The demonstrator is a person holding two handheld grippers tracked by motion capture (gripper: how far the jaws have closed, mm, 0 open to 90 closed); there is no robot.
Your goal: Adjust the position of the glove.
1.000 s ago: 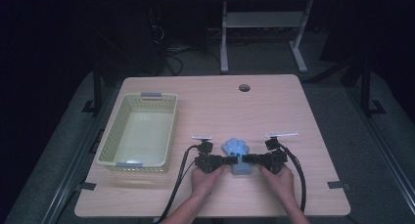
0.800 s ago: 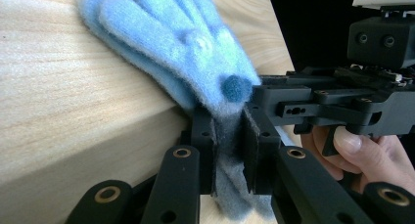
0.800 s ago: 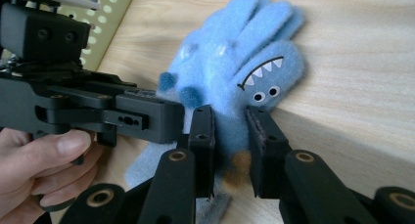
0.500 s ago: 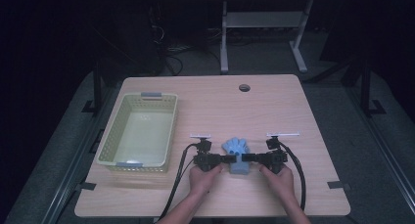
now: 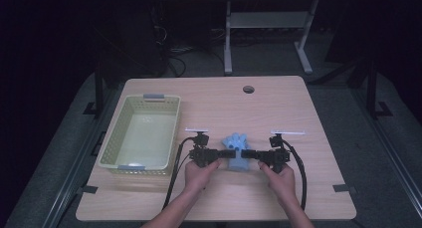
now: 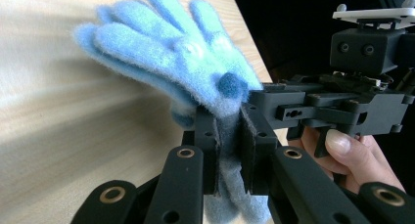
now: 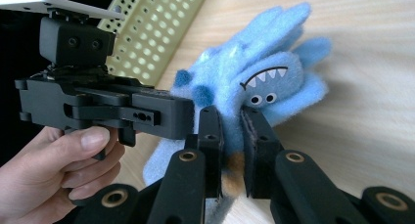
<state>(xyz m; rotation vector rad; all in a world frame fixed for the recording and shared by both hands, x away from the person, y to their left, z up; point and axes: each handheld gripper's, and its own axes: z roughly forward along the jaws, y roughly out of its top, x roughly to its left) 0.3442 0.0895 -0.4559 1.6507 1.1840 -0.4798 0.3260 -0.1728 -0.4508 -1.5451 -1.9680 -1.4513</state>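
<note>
Here, take the blue fuzzy glove (image 5: 237, 153) as your landmark: it sits near the front edge of the wooden table (image 5: 318, 118), about midway across. Well to its left lies the pale green perforated basket (image 5: 116, 138), lengthwise on the tabletop, with nothing visible inside it. Just left of the glove, your left hand (image 5: 199, 173) holds the left gripper (image 5: 226, 154), whose jaws are drawn narrow and pinch the glove's fabric between their pads; in the left gripper view the fuzzy fingers (image 6: 147, 43) fan out beyond the jaws. The glove carries a small monster face (image 7: 264, 84) with white teeth and two eyes, seen in the right gripper view. Just right of the glove, your right hand (image 5: 281, 178) holds the right gripper (image 5: 249, 155), jaws likewise narrow and clamped on the glove's fabric. Both grippers face each other across the glove.
</note>
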